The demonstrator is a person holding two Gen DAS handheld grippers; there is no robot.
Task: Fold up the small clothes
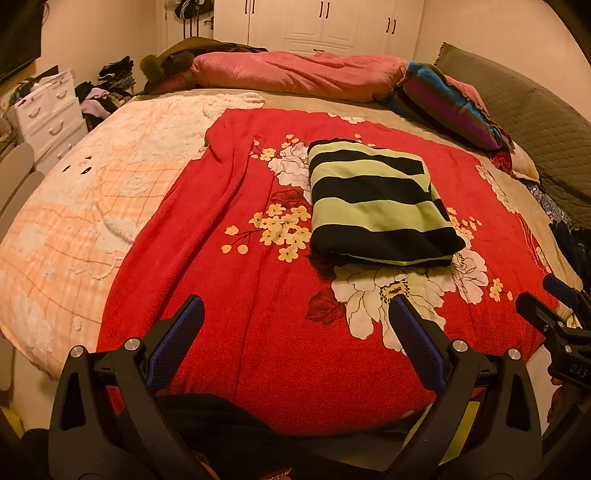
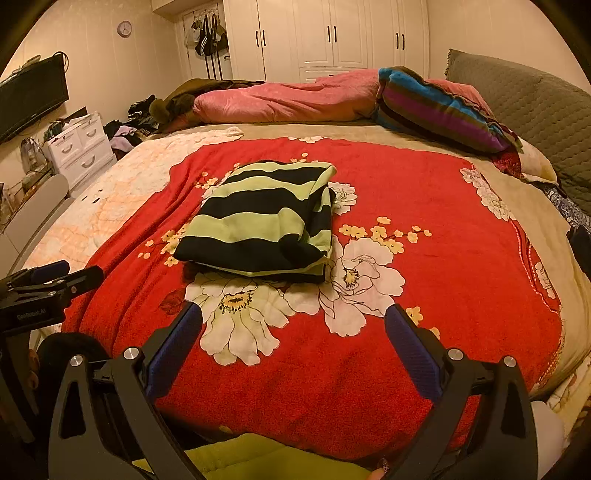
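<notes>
1. Striped garment (image 1: 376,201) (image 2: 264,218): folded into a compact rectangle, green and black bands, lying flat on the red floral blanket (image 1: 236,295) (image 2: 424,258) near the middle of the bed.
2. Left tool (image 1: 295,310): released, blue-padded fingers (image 1: 177,339) spread wide, held above the near edge of the blanket, well apart from the garment and grasping nothing.
3. Right tool (image 2: 293,317): likewise released, fingers (image 2: 413,350) spread, empty, hovering over the white flower print just near of the garment's near edge, not touching it.
4. Seen in the left wrist view at the right edge: part of the right tool (image 1: 554,314); in the right wrist view at the left edge: part of the left tool (image 2: 48,284).
5. Peach checked blanket (image 1: 74,221) (image 2: 110,206): spread to the left of the red one.
6. Pink duvet (image 1: 295,74) (image 2: 284,98): bunched along the far side of the bed, with a striped multicolour pillow (image 1: 450,103) (image 2: 436,107) at far right.
7. White wardrobe (image 1: 321,26) (image 2: 332,37): closed doors on the far wall.
</notes>
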